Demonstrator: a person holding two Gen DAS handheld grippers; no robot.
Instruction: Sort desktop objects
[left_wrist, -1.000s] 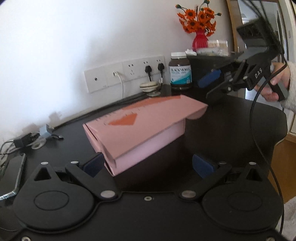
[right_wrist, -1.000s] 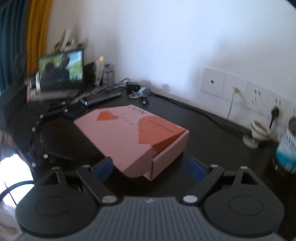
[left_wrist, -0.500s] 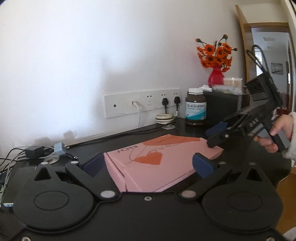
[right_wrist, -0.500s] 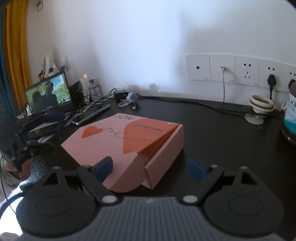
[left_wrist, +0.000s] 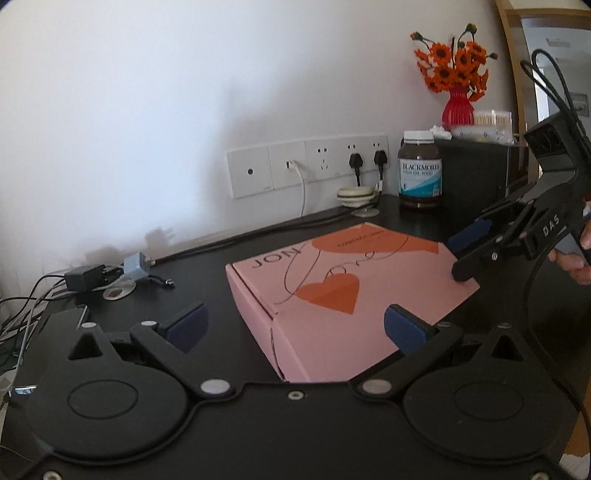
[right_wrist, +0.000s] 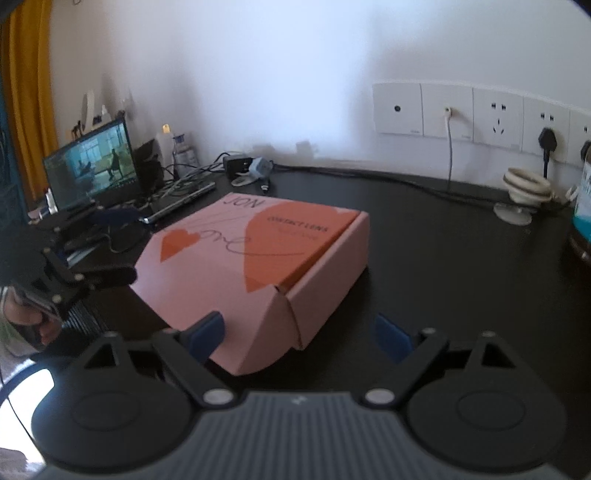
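A flat pink cardboard box (left_wrist: 325, 266) printed with orange hearts lies on the black desk (left_wrist: 207, 266). In the left wrist view my left gripper (left_wrist: 295, 328) is open, and the box's near corner sits between its blue pads. The right gripper (left_wrist: 463, 256) comes in from the right, open, with its lower finger at the box's right corner. In the right wrist view the box (right_wrist: 240, 251) fills the middle and its near corner lies between the spread fingers of my right gripper (right_wrist: 299, 334). The left gripper (right_wrist: 120, 245) stands open at the box's far left edge.
A brown supplement bottle (left_wrist: 420, 166), a coiled white cable holder (left_wrist: 356, 195) and a dark cabinet with a red vase of orange flowers (left_wrist: 457, 107) stand at the back right. Chargers and cables (left_wrist: 88, 277) lie at the left. A lit laptop (right_wrist: 92, 166) stands far left.
Both views have levelled out and drawn back a little from the box. The box now lies flat with a corner between each gripper's fingers. Both grippers have stayed open.
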